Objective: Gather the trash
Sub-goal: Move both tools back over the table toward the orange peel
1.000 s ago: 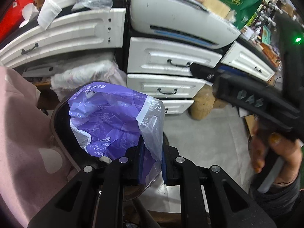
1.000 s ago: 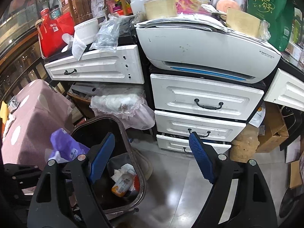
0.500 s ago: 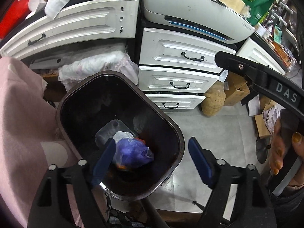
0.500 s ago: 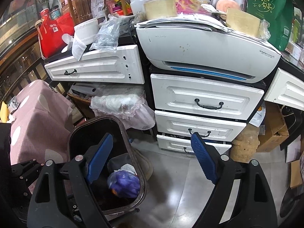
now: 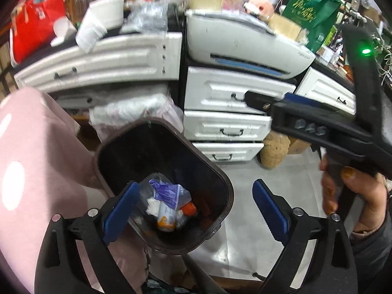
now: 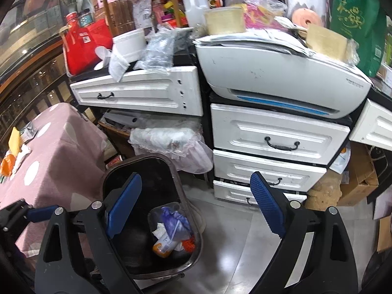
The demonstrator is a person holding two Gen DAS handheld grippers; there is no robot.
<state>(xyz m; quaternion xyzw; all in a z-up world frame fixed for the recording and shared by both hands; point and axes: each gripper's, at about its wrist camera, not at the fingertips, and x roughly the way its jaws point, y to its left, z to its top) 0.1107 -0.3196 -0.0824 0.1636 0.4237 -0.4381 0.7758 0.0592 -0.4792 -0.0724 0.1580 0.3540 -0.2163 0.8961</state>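
Note:
A dark brown trash bin point(image 5: 221, 171) point(image 6: 171, 166) stands on the floor beside a pink polka-dot tablecloth. Inside lie the purple tissue wrapper point(image 5: 169, 192) point(image 6: 175, 221), an orange-and-white bottle point(image 5: 166, 218) point(image 6: 163, 246) and crumpled white paper. My left gripper point(image 5: 196, 208) is open and empty above the bin's near rim. My right gripper point(image 6: 197, 203) is open and empty, above the bin's right side; its body also shows in the left wrist view point(image 5: 318, 127). More scraps point(image 6: 14, 152) lie on the table at far left.
White drawer units point(image 6: 276, 139) with a printer point(image 6: 281, 78) on top stand behind the bin. A plastic-wrapped bundle point(image 6: 171, 144) sits under a loose drawer front point(image 6: 139, 93). The pink-clothed table point(image 6: 56, 142) is at left. Cardboard boxes point(image 6: 360, 174) and a brown sack point(image 6: 323, 191) are at right on the grey floor.
The left gripper let go of the purple wrapper, which dropped into the bin. The left gripper then pulled back and tilted up. The right gripper stayed open and nearly still.

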